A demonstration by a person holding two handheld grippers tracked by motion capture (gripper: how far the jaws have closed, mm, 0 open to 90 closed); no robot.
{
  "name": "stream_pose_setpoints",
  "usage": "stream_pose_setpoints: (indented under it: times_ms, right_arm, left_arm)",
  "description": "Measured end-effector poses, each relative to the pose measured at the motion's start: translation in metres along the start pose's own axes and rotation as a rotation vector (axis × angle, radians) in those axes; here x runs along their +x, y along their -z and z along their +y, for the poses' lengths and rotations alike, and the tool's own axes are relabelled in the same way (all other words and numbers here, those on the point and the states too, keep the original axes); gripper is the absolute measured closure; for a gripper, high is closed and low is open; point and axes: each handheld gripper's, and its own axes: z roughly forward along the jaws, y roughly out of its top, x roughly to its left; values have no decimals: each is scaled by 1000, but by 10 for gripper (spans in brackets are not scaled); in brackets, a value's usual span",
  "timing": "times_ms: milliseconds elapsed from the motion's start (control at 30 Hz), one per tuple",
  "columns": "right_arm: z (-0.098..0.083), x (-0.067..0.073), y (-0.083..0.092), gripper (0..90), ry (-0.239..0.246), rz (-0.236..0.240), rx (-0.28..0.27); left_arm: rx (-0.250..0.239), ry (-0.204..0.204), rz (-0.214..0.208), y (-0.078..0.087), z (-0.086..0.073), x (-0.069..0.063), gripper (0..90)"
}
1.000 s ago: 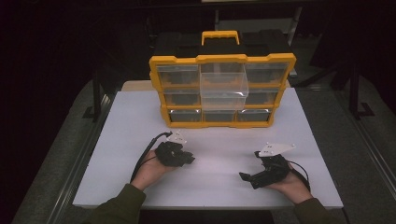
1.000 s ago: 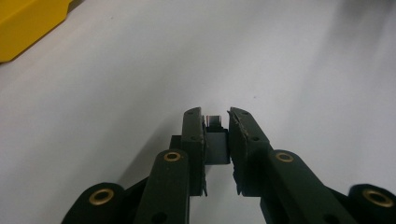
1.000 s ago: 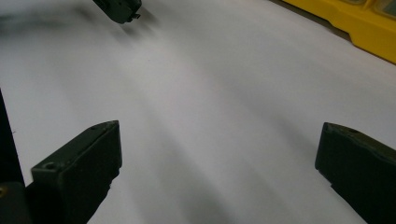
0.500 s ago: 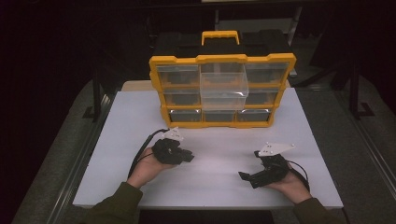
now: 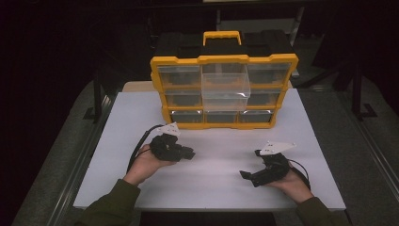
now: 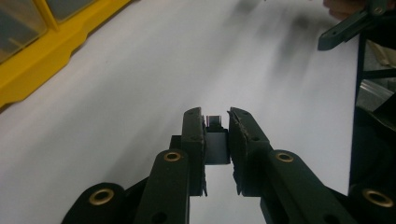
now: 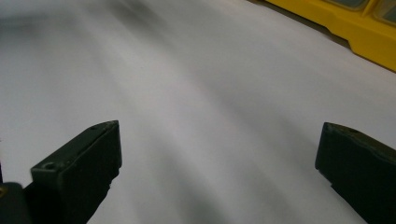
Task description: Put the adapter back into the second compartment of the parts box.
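Observation:
On the white table top (image 5: pixel 221 155), my left gripper (image 5: pixel 189 153) is held a little above the surface, jaws pointing right. In the left gripper view its jaws (image 6: pixel 215 116) are shut on a small dark block (image 6: pixel 216 142) with a paler tip. My right gripper (image 5: pixel 245 175) rests low near the front right, jaws pointing left. In its own view the jaws (image 7: pixel 217 149) stand wide open with only bare white surface between them. A yellow organizer case (image 5: pixel 225 113) with clear drawers stands upright at the back, its middle drawer (image 5: pixel 225 85) pulled out.
The case's yellow frame (image 6: pixel 42 60) runs along the top left of the left gripper view and crosses the top right corner (image 7: pixel 355 28) of the right gripper view. The right gripper's jaw (image 6: pixel 343 30) shows far off. Dark metal rails flank the table.
My left hand has lifted slightly with the small dark block still in its jaws. The right hand has stayed where it was.

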Motion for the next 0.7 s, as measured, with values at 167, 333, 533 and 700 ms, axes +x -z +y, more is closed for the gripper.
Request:
stream_pose_setpoints:
  times_ms: [167,333,533,700]
  right_arm:
    - [0,-1,-1,1,-5,2,-2]
    - [0,-1,-1,1,-6,4,-4]
    - [0,-1,-1,1,-1,1,-6]
    - [0,-1,-1,1,1,2,-8]
  left_arm:
    - [-8,-10,-3,8,8,-2,767]
    - [-13,-26,-12,16,18,-2,767]
    - [-22,-40,-13,27,30,-2,767]
    - [-27,-50,-17,34,38,-2,767]
